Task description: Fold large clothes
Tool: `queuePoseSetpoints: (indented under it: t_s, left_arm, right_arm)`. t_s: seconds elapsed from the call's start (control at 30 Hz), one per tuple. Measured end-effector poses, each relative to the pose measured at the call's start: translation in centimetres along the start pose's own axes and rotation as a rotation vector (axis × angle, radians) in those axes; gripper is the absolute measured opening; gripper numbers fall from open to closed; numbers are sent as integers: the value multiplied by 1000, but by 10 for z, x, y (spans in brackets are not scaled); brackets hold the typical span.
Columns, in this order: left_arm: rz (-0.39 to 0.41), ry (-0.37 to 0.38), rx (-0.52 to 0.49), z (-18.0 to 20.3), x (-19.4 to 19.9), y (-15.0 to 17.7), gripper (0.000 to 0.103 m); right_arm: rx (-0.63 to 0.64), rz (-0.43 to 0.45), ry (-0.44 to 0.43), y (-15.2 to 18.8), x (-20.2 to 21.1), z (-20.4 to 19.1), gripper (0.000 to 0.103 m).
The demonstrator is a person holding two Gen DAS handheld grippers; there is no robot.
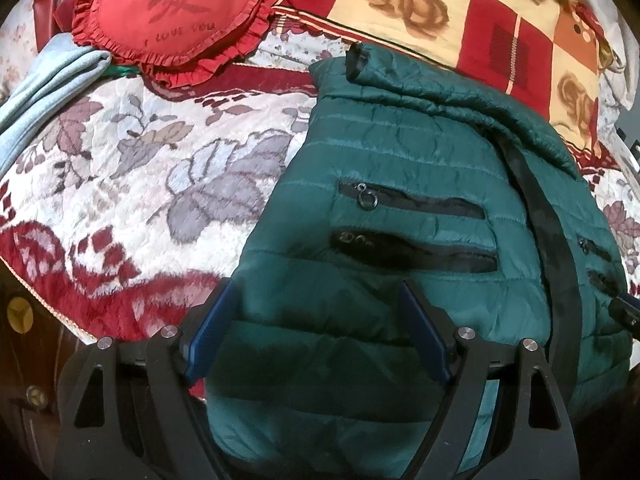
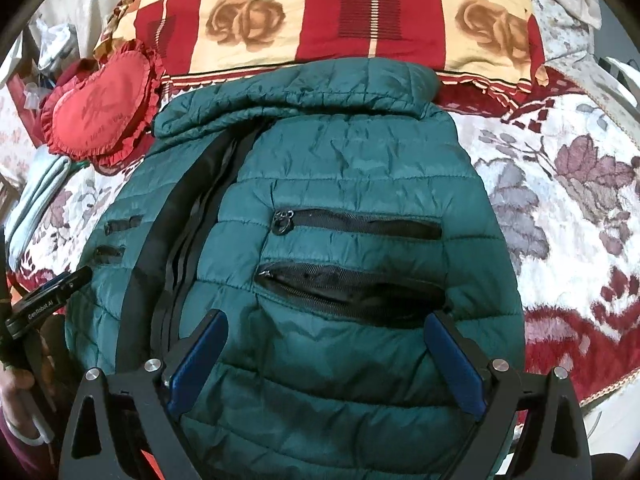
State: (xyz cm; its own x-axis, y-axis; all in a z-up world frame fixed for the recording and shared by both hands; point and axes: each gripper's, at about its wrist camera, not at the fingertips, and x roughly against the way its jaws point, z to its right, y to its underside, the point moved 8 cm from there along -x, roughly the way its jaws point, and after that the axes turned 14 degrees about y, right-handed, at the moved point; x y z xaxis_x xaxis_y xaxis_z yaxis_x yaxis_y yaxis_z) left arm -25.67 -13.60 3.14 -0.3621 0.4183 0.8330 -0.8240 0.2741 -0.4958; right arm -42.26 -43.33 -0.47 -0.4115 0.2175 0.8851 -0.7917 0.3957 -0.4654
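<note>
A green quilted jacket (image 2: 320, 208) lies front-up on a floral bedspread (image 1: 140, 168), its collar toward 12 o'clock and its hem running out of sight beneath both cameras at 6 o'clock. In the left wrist view the left gripper (image 1: 316, 292) hangs over the jacket's lower panel with its blue-padded fingers (image 1: 208, 332) spread wide and nothing between them but the fabric below; whether the tips touch the cloth cannot be told. In the right wrist view the right gripper (image 2: 328, 320) is likewise spread wide over the other front panel, grasping nothing, with the same doubt about contact.

The black front zipper (image 2: 188, 216) runs from about 11 to 7 o'clock in the right view; its lower end is cut off. Two zip pockets (image 2: 356, 224) cross the panel at centre: the upper looks shut, the lower gapes, and its inside is too dark to read. Two smaller pockets (image 2: 116, 236) at 9 o'clock are hard to make out.

A checked rose-print pillow (image 2: 360, 12) sits at 12 o'clock, partly covered by the collar. A red heart-shaped cushion (image 1: 172, 12) lies at 11 o'clock in the left view, beside a pale blue garment (image 1: 44, 92) cut off at the frame's edge. At 8 o'clock in the right view, the person's hand (image 2: 20, 392) is only partly visible.
</note>
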Motion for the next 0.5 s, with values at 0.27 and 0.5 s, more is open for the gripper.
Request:
queuePoseSetpoints:
  t_s: [0.27, 0.5]
  left_arm:
    - [-24, 9, 21, -11, 6, 13, 82]
    - [-49, 8, 19, -16, 7, 22, 82]
  right_arm:
    - [29, -27, 8, 13, 9, 7, 97]
    - [4, -57, 48, 23, 14, 37, 97]
